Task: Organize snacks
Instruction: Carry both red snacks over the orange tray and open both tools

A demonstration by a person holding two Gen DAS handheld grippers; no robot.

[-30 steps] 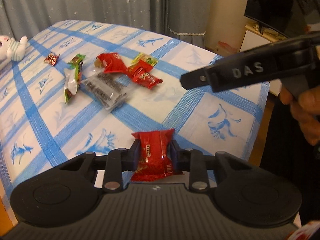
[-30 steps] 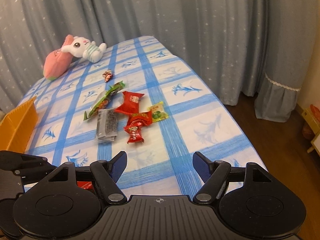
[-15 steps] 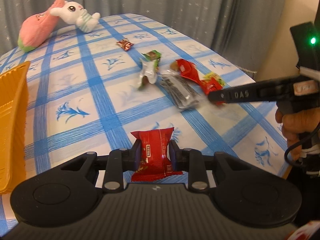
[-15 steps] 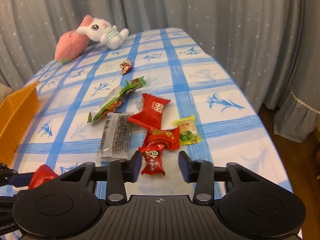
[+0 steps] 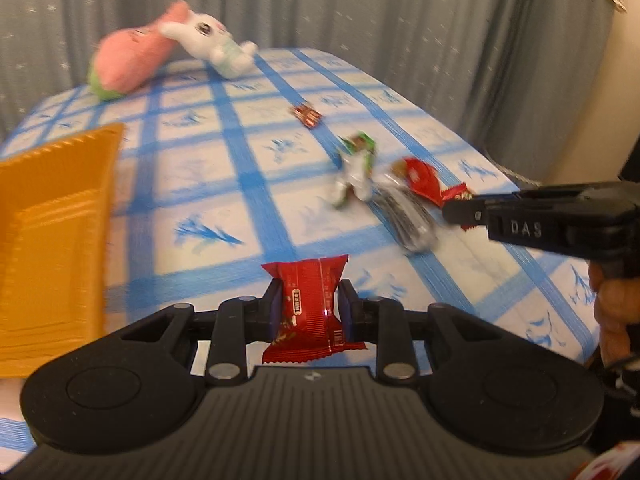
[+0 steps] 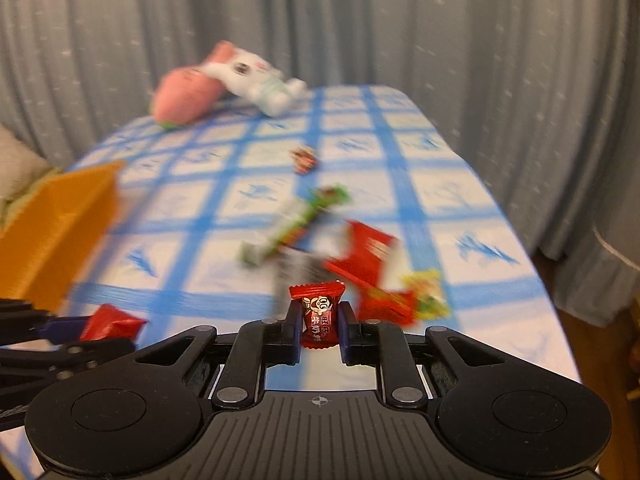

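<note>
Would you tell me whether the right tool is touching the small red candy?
Touching: in the right wrist view, the right tool pinches the small red candy from both sides.

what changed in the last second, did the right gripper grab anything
Yes. The right gripper, open a second ago, closed on a small red candy from the pile and lifted it. Both views swung left toward the orange bin. The left gripper stays shut on its red snack packet.

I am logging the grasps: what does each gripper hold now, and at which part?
The left gripper pinches a red snack pack across its middle. The right gripper pinches a small red candy at its sides.
</note>
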